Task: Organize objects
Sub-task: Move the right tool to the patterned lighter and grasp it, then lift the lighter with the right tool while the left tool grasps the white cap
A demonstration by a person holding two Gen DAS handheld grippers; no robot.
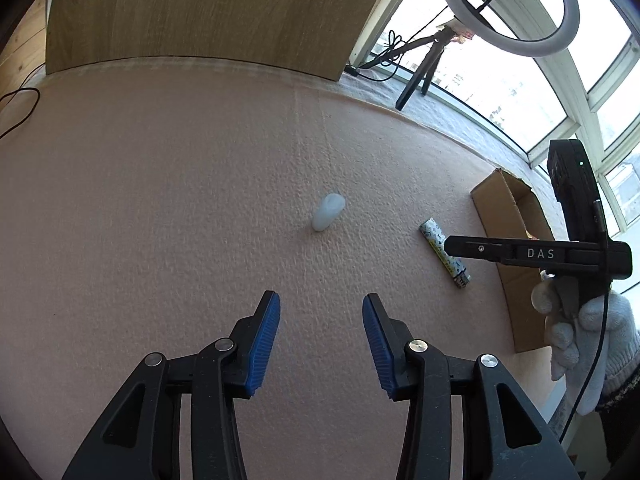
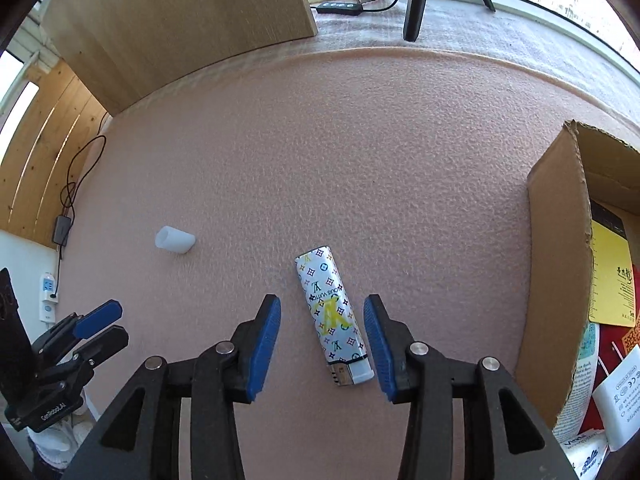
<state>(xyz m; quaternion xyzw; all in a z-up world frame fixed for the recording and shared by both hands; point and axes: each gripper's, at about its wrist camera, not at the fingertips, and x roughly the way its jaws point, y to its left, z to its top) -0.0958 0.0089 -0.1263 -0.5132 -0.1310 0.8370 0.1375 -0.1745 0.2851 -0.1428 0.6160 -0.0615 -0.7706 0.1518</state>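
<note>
With my right gripper (image 2: pixel 322 344) spread wide astride the lighter (image 2: pixel 332 316), which lay askew near the table's right edge beside the cardboard box (image 2: pixel 556 264), I feared one pad (image 2: pixel 380 344) would nudge it sideways; my left gripper (image 1: pixel 321 344) hung released.

A white monogram-patterned lighter (image 2: pixel 332 316) and translucent white cap (image 2: pixel 175 240) lie on pink foam (image 2: pixel 360 152).

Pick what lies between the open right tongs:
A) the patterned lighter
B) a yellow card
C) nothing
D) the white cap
A: in the right wrist view the lighter lies flat on the pink mat between the open right tongs, untouched; the white cap lies off to the left.
</note>
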